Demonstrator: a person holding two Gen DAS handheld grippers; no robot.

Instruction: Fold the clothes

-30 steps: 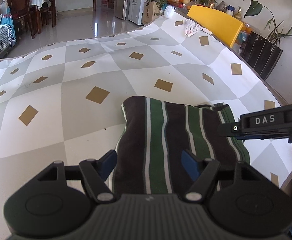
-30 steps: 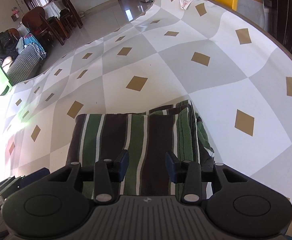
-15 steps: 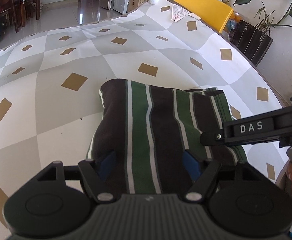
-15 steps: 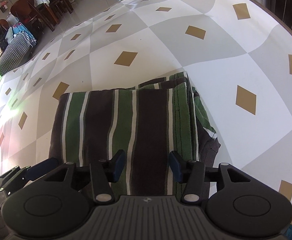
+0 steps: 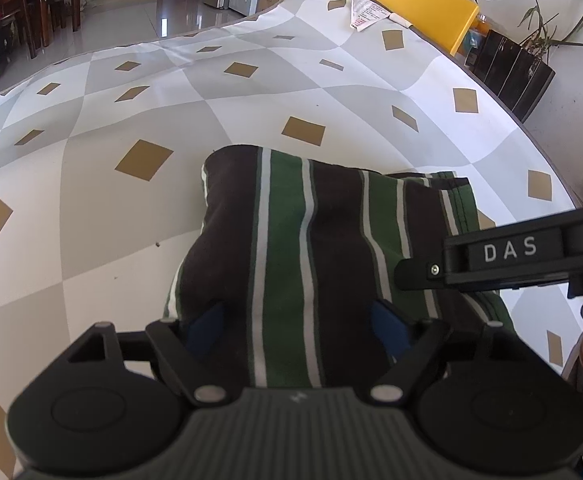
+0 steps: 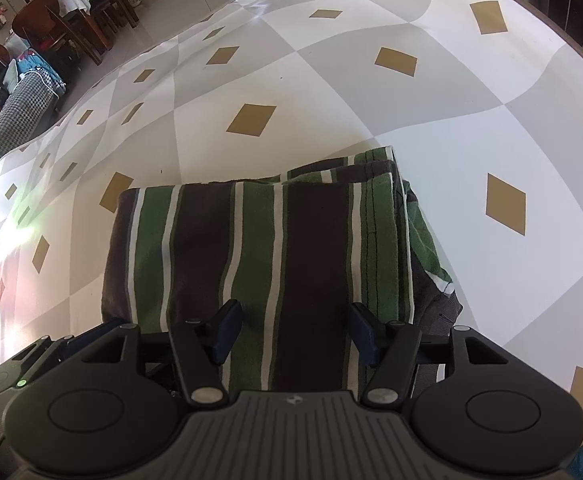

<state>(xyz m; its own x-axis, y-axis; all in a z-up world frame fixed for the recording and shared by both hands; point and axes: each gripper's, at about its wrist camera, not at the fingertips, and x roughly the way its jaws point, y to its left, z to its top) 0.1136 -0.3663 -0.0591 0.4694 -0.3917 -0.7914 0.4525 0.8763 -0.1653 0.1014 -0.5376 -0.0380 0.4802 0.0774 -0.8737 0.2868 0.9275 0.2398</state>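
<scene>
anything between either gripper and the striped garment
Nothing visible. The left gripper and right gripper both sit over the folded striped garment, jaws just opening with cloth between the pads, unpinched.

Bright daylight, left-edge glare, fisheye-curved edges, sharp

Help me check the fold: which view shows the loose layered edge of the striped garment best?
The right wrist view: the striped garment shows its stacked layers and hem along the right side, unobstructed. The left wrist view shows that side far off, partly hidden behind the right gripper.
</scene>
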